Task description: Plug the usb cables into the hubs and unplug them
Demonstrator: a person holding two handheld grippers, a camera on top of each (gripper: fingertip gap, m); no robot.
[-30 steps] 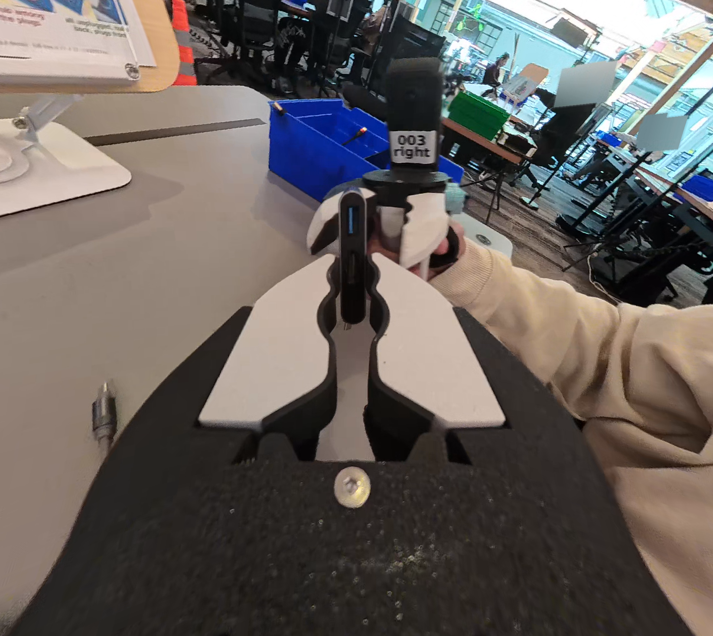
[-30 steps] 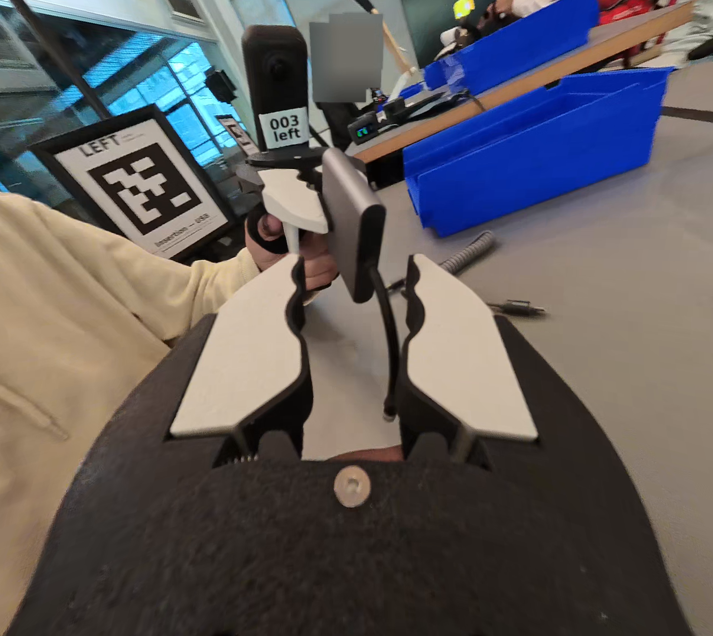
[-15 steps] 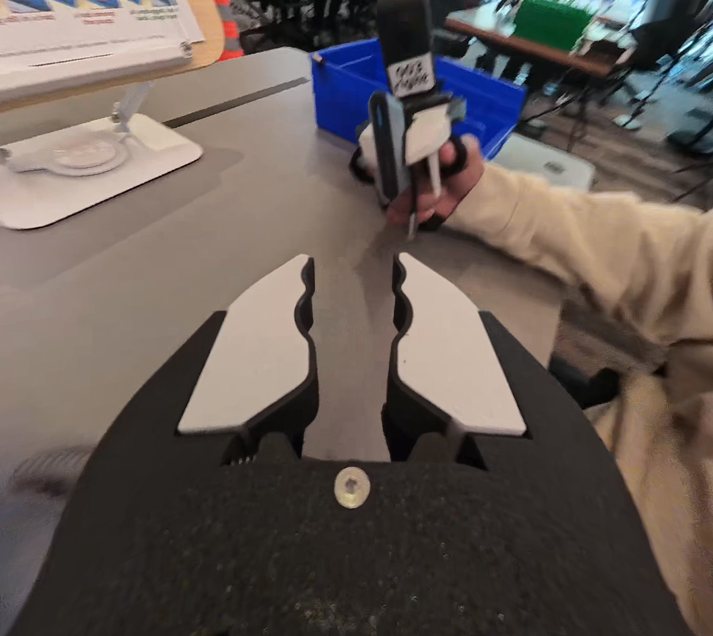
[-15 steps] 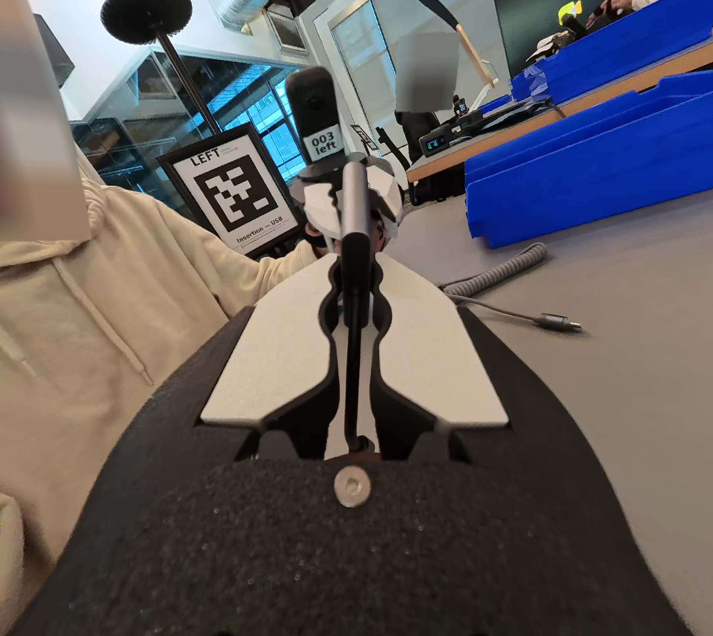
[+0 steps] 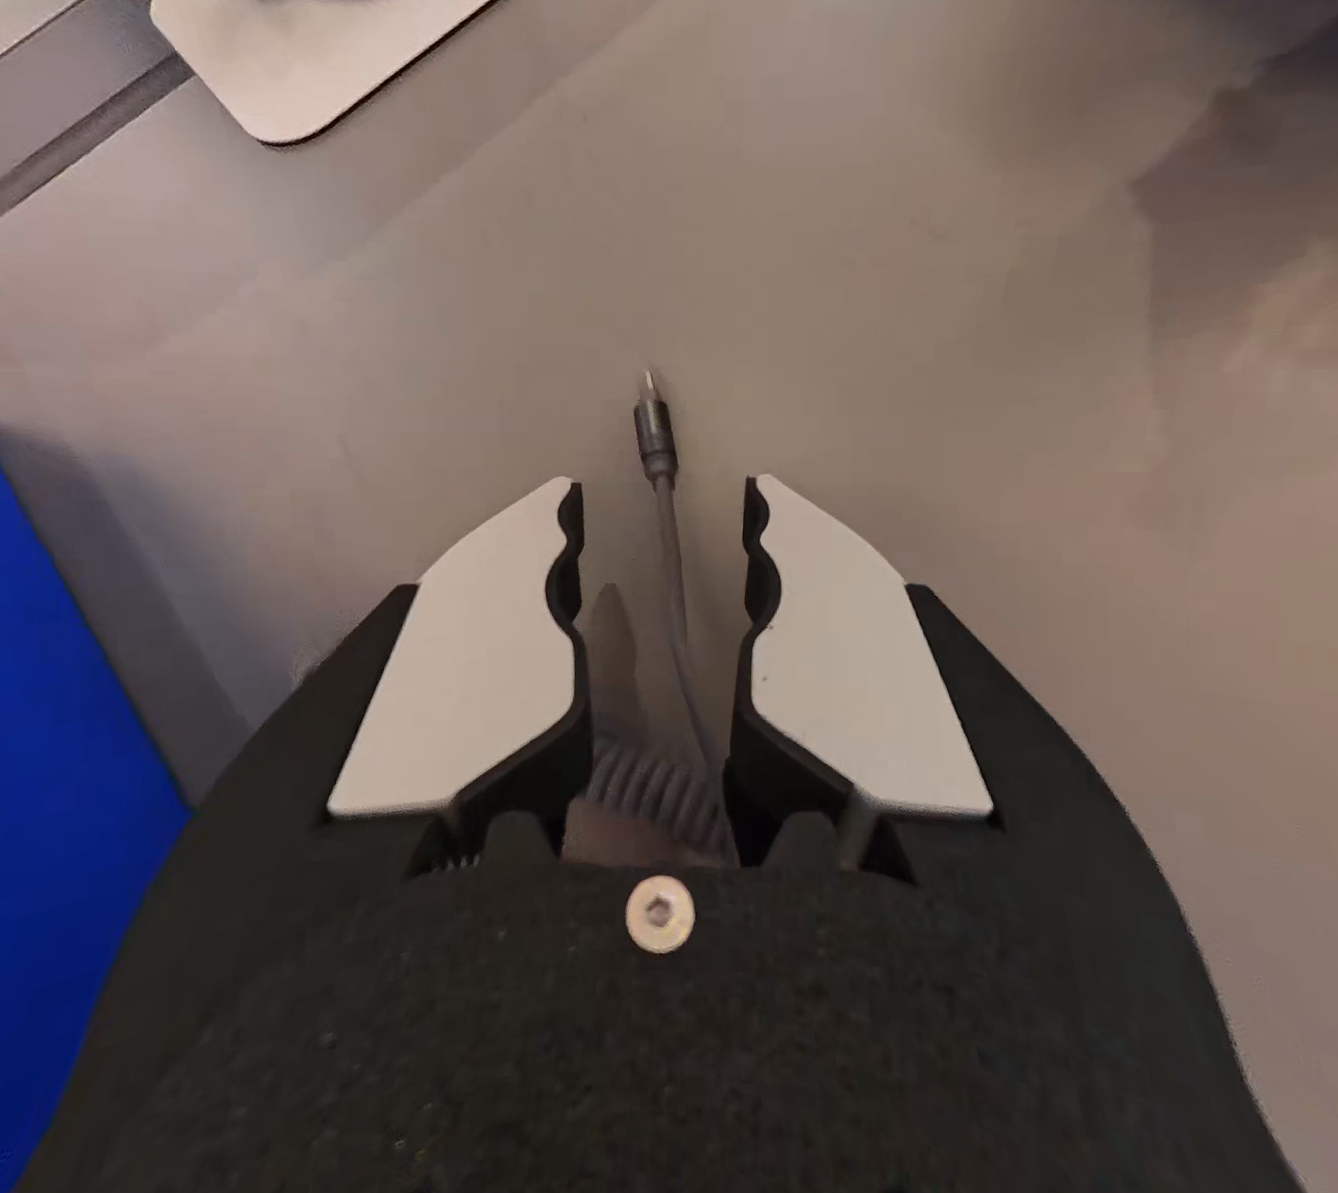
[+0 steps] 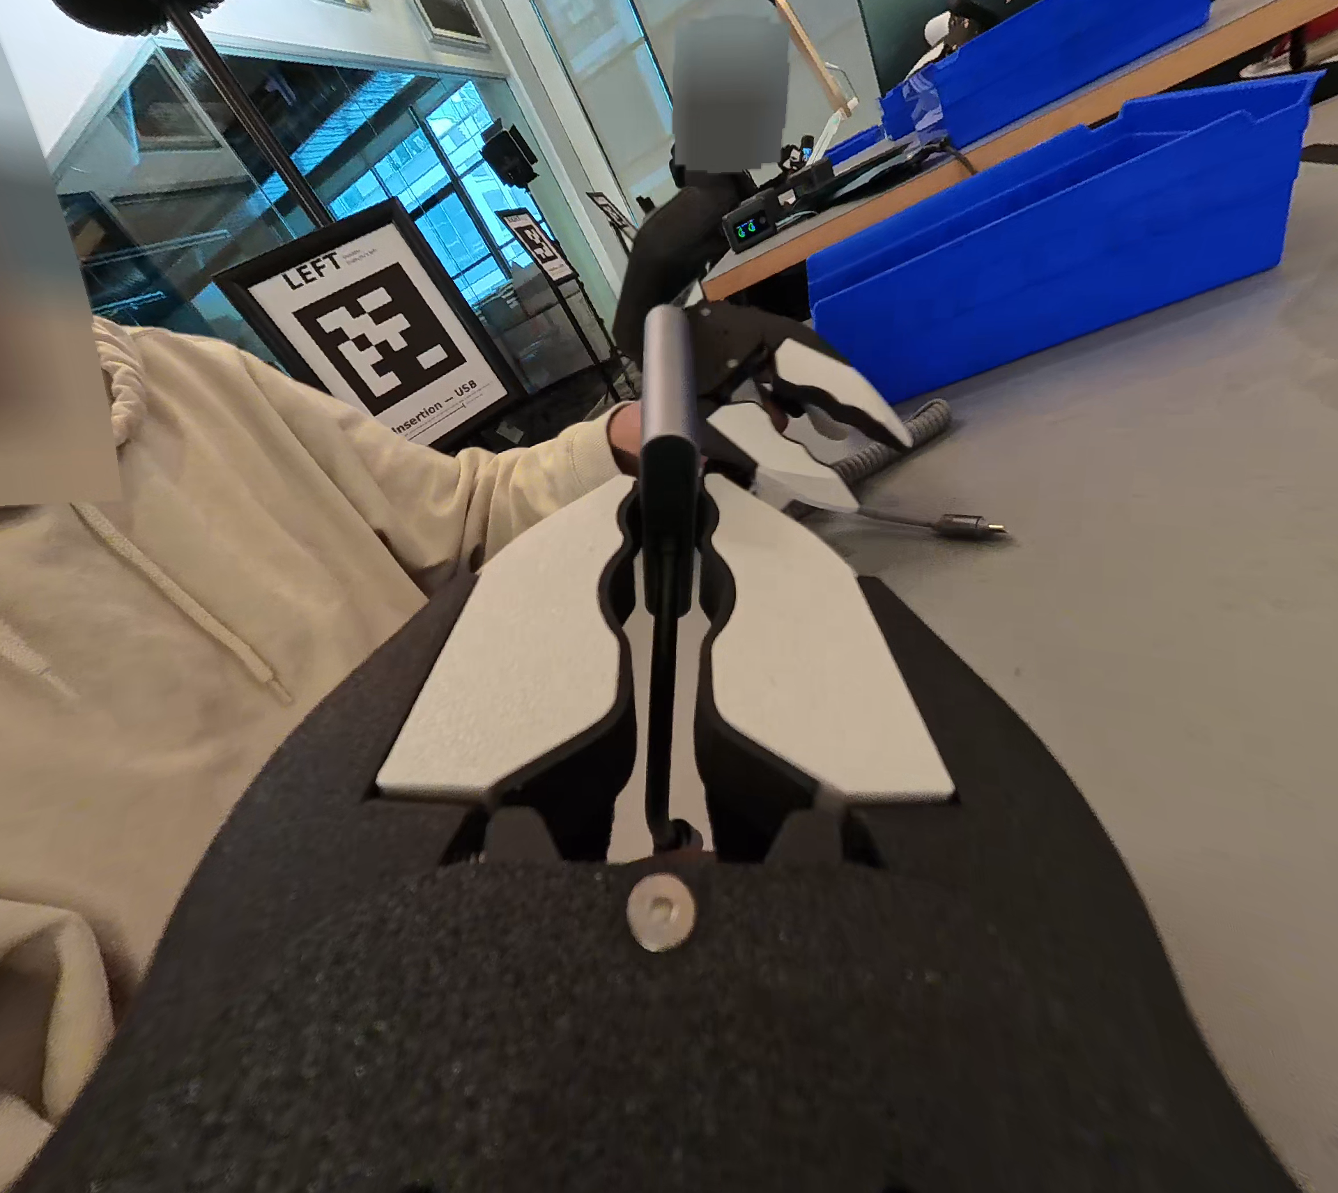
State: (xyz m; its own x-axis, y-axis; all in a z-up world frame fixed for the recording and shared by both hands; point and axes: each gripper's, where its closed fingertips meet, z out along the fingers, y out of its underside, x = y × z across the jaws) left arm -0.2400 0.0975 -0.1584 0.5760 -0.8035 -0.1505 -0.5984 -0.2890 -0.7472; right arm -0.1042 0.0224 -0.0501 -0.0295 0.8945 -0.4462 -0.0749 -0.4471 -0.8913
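Observation:
My right gripper (image 6: 667, 510) is shut on a slim grey USB hub (image 6: 670, 420), held upright above the table. The hub's black tail cable (image 6: 662, 688) hangs down between the fingers. My left gripper (image 5: 662, 488) is open and points down at the grey table. A grey USB cable lies between its fingers, with the metal plug (image 5: 651, 427) just past the fingertips and the coiled part (image 5: 651, 789) near the palm. In the right wrist view the left gripper (image 6: 876, 470) is open low over that cable, and the plug (image 6: 966, 525) lies on the table beyond it.
A white stand base (image 5: 362, 0) sits at the far left of the table. A blue bin (image 6: 1050, 260) stands behind the cable and shows at the left edge of the left wrist view (image 5: 58, 724). A framed marker sign (image 6: 376, 326) stands off the table. People sit at a farther desk.
One second ago the left gripper held the hub and the right was open. The right then shut on it, the left let go. The left has since swung down over the cable plug.

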